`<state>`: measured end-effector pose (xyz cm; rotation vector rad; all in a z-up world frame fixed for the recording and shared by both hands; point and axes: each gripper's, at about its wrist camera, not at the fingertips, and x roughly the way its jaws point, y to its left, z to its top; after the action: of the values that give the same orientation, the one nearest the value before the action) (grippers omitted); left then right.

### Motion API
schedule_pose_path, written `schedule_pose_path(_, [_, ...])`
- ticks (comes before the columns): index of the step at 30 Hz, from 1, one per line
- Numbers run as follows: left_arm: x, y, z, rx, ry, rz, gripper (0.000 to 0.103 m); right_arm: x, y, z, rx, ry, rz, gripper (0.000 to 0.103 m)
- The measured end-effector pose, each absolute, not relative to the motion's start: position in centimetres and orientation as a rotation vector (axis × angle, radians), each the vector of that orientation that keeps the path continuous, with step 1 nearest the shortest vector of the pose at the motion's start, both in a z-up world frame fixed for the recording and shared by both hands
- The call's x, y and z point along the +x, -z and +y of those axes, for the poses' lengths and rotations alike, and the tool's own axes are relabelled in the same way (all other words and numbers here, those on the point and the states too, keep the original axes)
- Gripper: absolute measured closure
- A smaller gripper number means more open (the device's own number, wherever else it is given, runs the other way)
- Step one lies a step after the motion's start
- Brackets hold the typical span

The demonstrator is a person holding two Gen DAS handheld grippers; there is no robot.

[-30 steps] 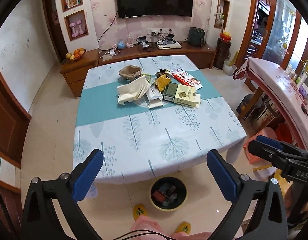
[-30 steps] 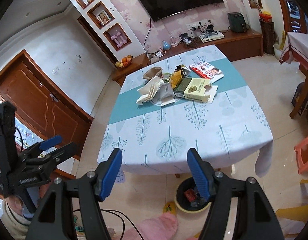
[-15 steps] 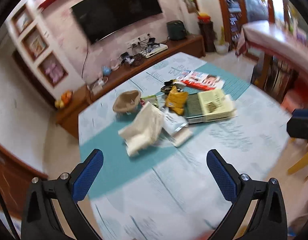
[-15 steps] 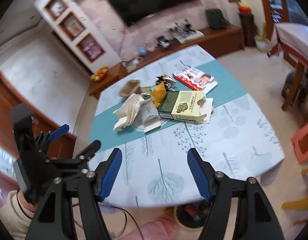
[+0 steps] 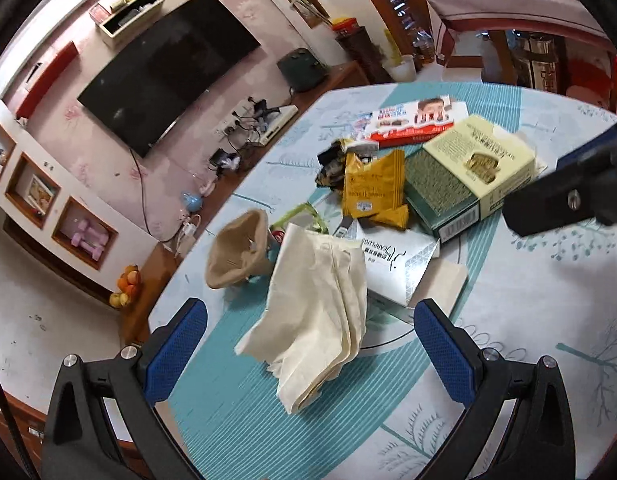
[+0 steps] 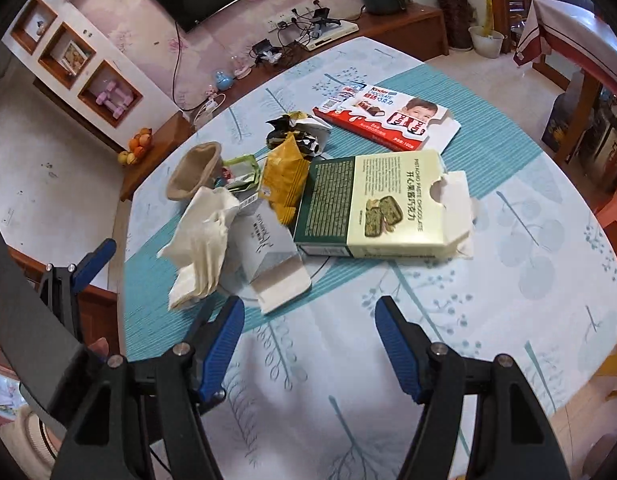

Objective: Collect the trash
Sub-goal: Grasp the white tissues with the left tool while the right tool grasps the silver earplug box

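A heap of trash lies on the table's teal stripe. It holds crumpled cream paper (image 5: 320,312) (image 6: 202,248), a flattened white carton (image 5: 392,268) (image 6: 268,260), a green-and-cream chocolate box (image 5: 464,172) (image 6: 372,208), yellow snack packets (image 5: 372,192) (image 6: 284,176), a brown paper bowl (image 5: 238,254) (image 6: 194,176) and a red-and-white Kinder box (image 5: 412,120) (image 6: 388,118). My left gripper (image 5: 310,344) hangs open just above the near end of the cream paper. My right gripper (image 6: 310,340) is open over bare cloth, short of the chocolate box. Both hold nothing.
The tablecloth (image 6: 488,280) is white with tree prints. A low wooden cabinet (image 6: 388,28) with cables, devices and a fruit bowl (image 6: 138,146) runs behind the table under a wall TV (image 5: 168,68). A second covered table (image 6: 568,20) and a coral stool (image 6: 616,216) stand right.
Both grippers came forward and down from beyond the table's near edge to over the tabletop, close to the heap. The left one rolled, tilting its view. Both stayed open.
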<state>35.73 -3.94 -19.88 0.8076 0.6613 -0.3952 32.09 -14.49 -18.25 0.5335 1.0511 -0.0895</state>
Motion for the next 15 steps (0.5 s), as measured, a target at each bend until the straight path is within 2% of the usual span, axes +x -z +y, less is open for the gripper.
schedule_pose_path(15, [42.8,22.2,-2.5,0.665,0.527,0.918,0.001,35.1,20.4,-12.7,0.458,0.070,1.100,0.035])
